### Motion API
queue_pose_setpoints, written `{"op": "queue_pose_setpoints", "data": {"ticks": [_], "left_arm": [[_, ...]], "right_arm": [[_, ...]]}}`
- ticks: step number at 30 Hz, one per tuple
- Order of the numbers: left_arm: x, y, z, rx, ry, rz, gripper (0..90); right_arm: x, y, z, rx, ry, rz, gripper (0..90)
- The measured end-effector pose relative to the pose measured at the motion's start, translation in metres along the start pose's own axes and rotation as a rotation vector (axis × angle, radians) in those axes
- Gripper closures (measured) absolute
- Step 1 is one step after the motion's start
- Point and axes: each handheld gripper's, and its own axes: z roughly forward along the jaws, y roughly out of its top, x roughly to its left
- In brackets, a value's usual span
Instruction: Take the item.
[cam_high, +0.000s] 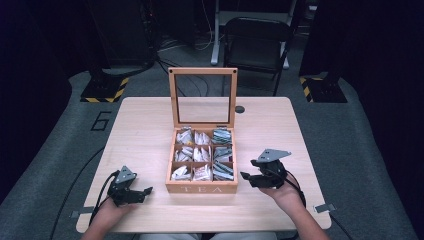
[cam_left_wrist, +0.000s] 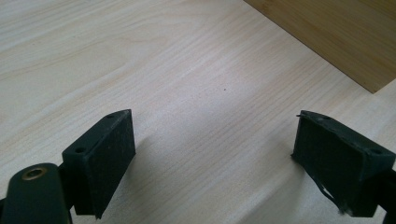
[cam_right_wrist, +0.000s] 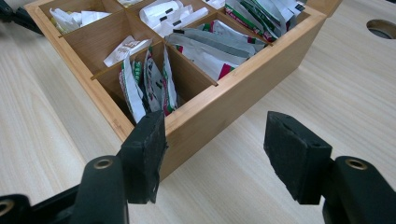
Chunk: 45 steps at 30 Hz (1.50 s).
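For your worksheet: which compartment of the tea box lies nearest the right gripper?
The front right compartment of the tea box, closest to the right gripper.

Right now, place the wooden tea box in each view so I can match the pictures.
High view: tea box at table centre, lid up, between both grippers.
Left gripper view: its plain wooden side fills the top right corner.
Right gripper view: open compartments across the top, beyond the jaws.
Shared landmark: the light wooden table.

From my high view, print on the tea packets (cam_high: 202, 156) is too small to read. My left gripper view cuts the tea box (cam_left_wrist: 336, 35) at upper right; my right gripper view crops its far compartments at top.
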Motion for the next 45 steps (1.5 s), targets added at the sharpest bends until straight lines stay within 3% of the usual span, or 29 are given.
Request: {"op": "queue_pose_setpoints", "data": {"ticks": [35, 45], "left_arm": [[0.0, 0.0, 0.0, 0.0, 0.0, 0.0, 12.6], [0.0, 0.0, 0.0, 0.0, 0.0, 0.0, 12.6]], "right_arm": [[0.006, 0.028, 0.009, -0.008, 0.056, -0.028, 41.1], [0.011, 0.032, 0.02, 0.002, 0.084, -0.043, 50.3]]}}
